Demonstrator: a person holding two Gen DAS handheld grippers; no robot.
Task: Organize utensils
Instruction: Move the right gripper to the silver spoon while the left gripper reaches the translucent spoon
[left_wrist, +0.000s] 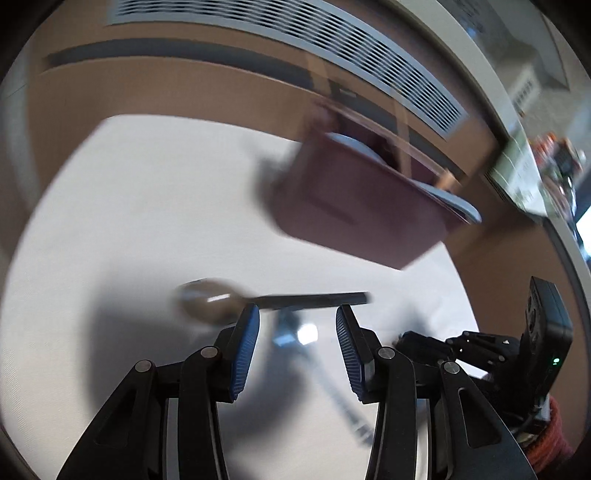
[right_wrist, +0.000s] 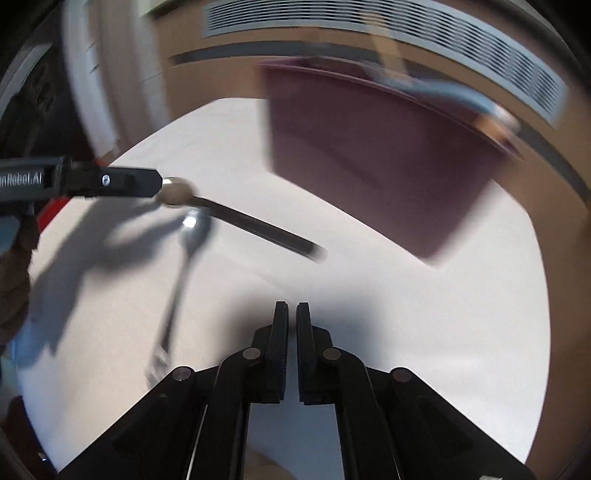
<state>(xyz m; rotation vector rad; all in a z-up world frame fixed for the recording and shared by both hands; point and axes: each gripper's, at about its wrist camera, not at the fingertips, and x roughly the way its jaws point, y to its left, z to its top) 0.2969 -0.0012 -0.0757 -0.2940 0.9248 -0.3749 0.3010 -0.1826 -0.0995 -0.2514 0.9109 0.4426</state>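
I am holding 2 grippers over a white table (right_wrist: 424, 314), and both views are smeared by blur. My left gripper (left_wrist: 297, 314) is standing with its blue pads (left_wrist: 245, 347) apart and nothing pressed between them; just beyond its tips a dark-handled spoon (left_wrist: 258, 301) is lying crosswise, bowl to the left of the tips and handle running right. In the right wrist view that same spoon (right_wrist: 240, 218) is sitting at the tip of my left gripper (right_wrist: 159, 184), which is reaching in from the left edge; whether they are touching I cannot tell. A 2nd, all-metal spoon (right_wrist: 184, 251) is lying on the table under and beside it, its bowl near the dark spoon's bowl and its handle pointing back toward me, left of my right gripper (right_wrist: 291, 314). My right gripper is nearly closed, its fingers almost meeting on empty air. A maroon bin (right_wrist: 388, 158) with utensils sticking out is standing farther back, well apart from both spoons.
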